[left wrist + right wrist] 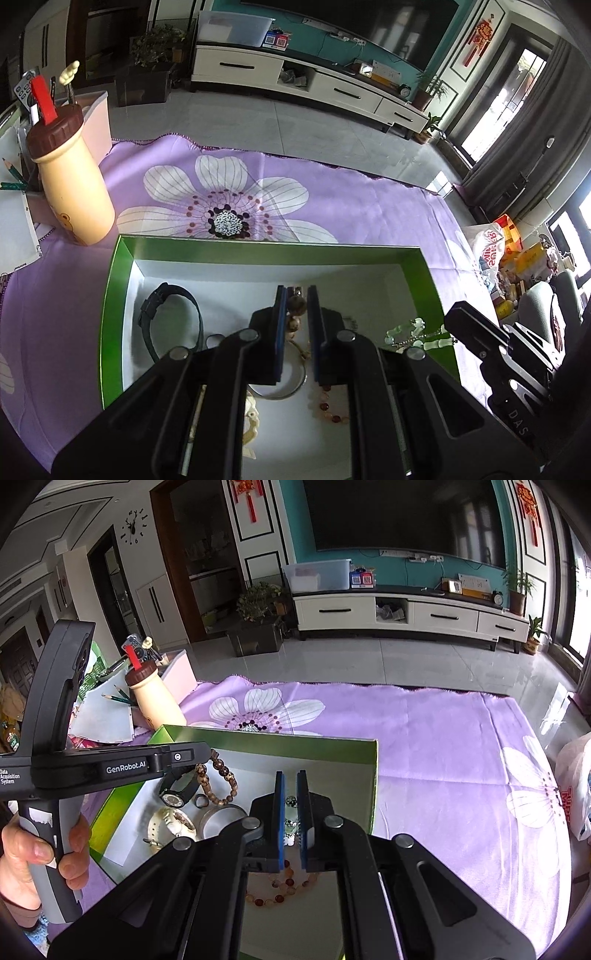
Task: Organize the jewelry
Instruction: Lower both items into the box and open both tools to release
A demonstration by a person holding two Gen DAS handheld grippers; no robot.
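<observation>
A green box with a white inside lies on the purple flowered cloth. In it are a black watch, a silver bangle, a reddish bead bracelet and a cream bracelet. My left gripper is shut on a brown wooden bead bracelet, which hangs over the box as a loop. My right gripper is shut on a pale green bead bracelet, held above the box's right side.
A cream bottle with a brown cap stands by the box's far left corner, beside a pink holder with pencils. A plastic bag of goods sits at the cloth's right edge. A person's hand grips the left tool's handle.
</observation>
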